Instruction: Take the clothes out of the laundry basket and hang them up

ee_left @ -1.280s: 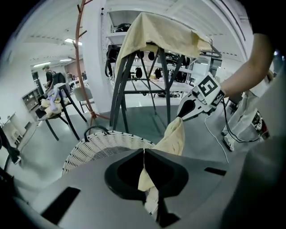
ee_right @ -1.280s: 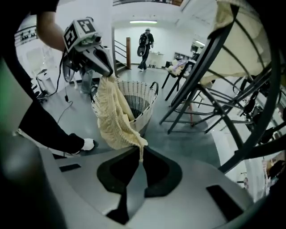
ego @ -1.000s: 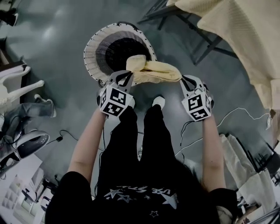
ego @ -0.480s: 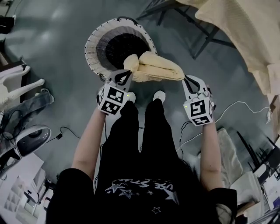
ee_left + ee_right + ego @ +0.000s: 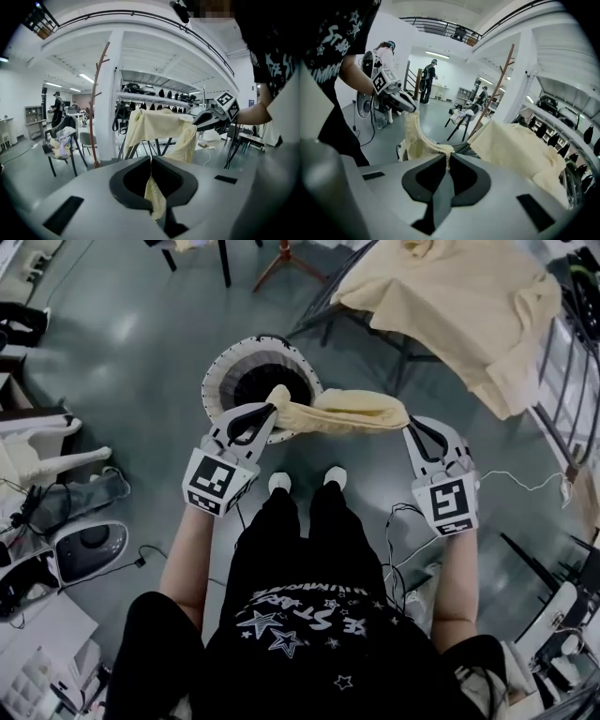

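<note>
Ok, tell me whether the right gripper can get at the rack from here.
Probably yes: the right gripper, shut on the garment, is nearest the rack, with open floor between. But the left gripper holds the garment's other end, and a cream cloth already covers much of the rack.

I hold a yellow garment [image 5: 349, 412] stretched between my left gripper [image 5: 270, 412] and right gripper [image 5: 411, 424], over the round laundry basket's [image 5: 216, 382] near rim.

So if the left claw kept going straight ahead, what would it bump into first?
Probably the cream garment draped over the drying rack straight ahead; depth is hard to judge.
</note>
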### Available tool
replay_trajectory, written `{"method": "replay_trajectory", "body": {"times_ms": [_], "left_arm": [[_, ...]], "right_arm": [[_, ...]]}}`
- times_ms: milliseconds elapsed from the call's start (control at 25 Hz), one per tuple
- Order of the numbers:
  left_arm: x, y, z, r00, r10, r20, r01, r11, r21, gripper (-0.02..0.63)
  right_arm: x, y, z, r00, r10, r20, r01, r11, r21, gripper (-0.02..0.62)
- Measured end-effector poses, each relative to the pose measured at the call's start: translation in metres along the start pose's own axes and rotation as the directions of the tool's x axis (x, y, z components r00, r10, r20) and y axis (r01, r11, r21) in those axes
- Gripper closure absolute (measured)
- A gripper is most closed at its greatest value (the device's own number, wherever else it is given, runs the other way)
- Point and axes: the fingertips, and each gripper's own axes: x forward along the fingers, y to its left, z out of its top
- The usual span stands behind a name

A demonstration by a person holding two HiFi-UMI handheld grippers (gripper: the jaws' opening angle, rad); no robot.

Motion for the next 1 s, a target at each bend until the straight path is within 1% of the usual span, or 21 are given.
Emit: {"method": "replay_trajectory", "body": {"times_ms": [80, 160, 280, 360, 480, 640, 720, 800, 840, 880, 920, 960, 1000], "left_arm": [[-0.005, -0.006, 0.018, 0.999, -0.027, 0.032, 0.027, 1.000, -0.007, 0.578], [-0.008, -0.015, 0.026, 0.998, -0.051, 0.048, 0.052, 0.998, -0.026, 0.578], [-0.010, -0.032, 0.027, 0.995, -0.079, 0.053, 0.082, 0.995, -0.055, 0.578], [-0.006, -0.045, 0.024, 0.993, -0.106, 0.057, 0.110, 0.991, -0.078, 0.578], [-0.005, -0.062, 0.020, 0.988, -0.149, 0.048, 0.152, 0.986, -0.073, 0.578], [0.000, -0.083, 0.017, 0.973, -0.228, 0.039, 0.230, 0.971, -0.060, 0.578], [0.003, -0.090, 0.013, 0.965, -0.259, 0.035, 0.261, 0.962, -0.075, 0.577], [0.006, -0.093, 0.007, 0.959, -0.282, 0.028, 0.284, 0.953, -0.108, 0.576], [0.008, -0.095, 0.004, 0.956, -0.294, 0.028, 0.295, 0.946, -0.133, 0.564], [0.010, -0.098, 0.000, 0.951, -0.308, 0.027, 0.308, 0.937, -0.163, 0.515], [0.012, -0.101, -0.004, 0.946, -0.325, 0.024, 0.323, 0.926, -0.194, 0.434], [0.016, -0.106, -0.010, 0.940, -0.341, 0.016, 0.336, 0.915, -0.223, 0.376], [0.020, -0.110, -0.016, 0.937, -0.349, 0.002, 0.339, 0.909, -0.244, 0.350]], "right_arm": [[-0.023, -0.010, 0.024, 0.999, -0.035, 0.010, 0.035, 0.999, 0.012, 0.558], [-0.042, -0.015, 0.044, 0.998, -0.057, 0.004, 0.057, 0.998, 0.009, 0.558], [-0.059, -0.020, 0.068, 0.998, -0.067, -0.002, 0.067, 0.996, -0.053, 0.558], [-0.067, -0.023, 0.076, 0.996, -0.088, -0.017, 0.086, 0.991, -0.101, 0.558], [-0.075, -0.026, 0.090, 0.993, -0.119, -0.024, 0.114, 0.981, -0.154, 0.558], [-0.084, -0.028, 0.099, 0.987, -0.151, -0.046, 0.143, 0.979, -0.147, 0.558], [-0.087, -0.028, 0.102, 0.985, -0.162, -0.055, 0.153, 0.979, -0.133, 0.558], [-0.086, -0.026, 0.106, 0.985, -0.161, -0.058, 0.154, 0.981, -0.117, 0.558], [-0.084, -0.025, 0.108, 0.985, -0.160, -0.061, 0.152, 0.982, -0.115, 0.558], [-0.083, -0.024, 0.110, 0.985, -0.158, -0.064, 0.150, 0.982, -0.115, 0.558], [-0.081, -0.022, 0.112, 0.986, -0.153, -0.066, 0.145, 0.982, -0.118, 0.558], [-0.079, -0.020, 0.113, 0.987, -0.148, -0.068, 0.139, 0.983, -0.121, 0.558], [-0.077, -0.018, 0.114, 0.987, -0.142, -0.070, 0.133, 0.983, -0.124, 0.558]]}}
